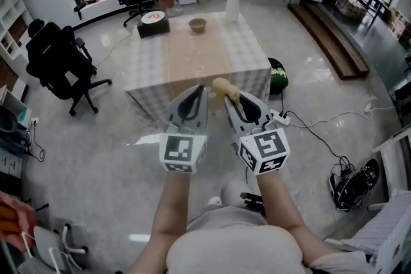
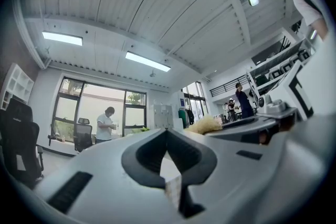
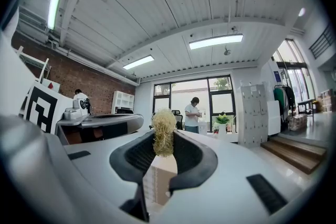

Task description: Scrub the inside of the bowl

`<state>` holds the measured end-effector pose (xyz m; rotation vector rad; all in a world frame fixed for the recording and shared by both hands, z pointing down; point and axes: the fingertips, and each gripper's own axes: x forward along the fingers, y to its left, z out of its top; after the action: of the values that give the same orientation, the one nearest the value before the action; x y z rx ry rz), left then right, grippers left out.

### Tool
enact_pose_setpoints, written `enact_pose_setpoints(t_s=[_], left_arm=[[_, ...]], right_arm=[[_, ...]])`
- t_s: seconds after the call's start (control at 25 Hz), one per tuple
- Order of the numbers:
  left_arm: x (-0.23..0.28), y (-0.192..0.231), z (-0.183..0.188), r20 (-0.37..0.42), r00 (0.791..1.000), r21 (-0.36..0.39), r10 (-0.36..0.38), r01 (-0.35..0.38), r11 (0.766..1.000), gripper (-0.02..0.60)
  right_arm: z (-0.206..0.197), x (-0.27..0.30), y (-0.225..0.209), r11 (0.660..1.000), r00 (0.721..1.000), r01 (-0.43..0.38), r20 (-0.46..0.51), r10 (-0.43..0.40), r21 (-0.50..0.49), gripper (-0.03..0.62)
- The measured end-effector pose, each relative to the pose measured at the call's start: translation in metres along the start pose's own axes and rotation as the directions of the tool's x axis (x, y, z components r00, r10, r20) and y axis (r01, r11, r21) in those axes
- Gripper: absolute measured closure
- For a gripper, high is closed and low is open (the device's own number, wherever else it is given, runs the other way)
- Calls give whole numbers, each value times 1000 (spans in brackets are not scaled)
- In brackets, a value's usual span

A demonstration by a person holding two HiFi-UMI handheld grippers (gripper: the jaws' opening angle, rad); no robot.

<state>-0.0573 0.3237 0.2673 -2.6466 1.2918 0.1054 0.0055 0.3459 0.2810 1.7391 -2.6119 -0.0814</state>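
Watching from the side: a black chair sits left, well clear of the table. A black box sits at the table's far end, and the bowl is near it on the right, well apart from both grippers. The left gripper is held out over the near edge, jaws pressed together on nothing. The right gripper is just beside it, jaws pinching a yellowish scrubber that pokes out past the tips. A white vase stands right of the bowl.
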Motion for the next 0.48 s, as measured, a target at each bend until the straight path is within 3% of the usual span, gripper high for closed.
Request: enact_pose_setpoints(t_s=[0.48], left_arm=[[43,33,-19,-4,1000,-18,4,-4,1000,571]], right_arm=[[-4,57,-19,1000,1000,-20,0,20,-9,508]])
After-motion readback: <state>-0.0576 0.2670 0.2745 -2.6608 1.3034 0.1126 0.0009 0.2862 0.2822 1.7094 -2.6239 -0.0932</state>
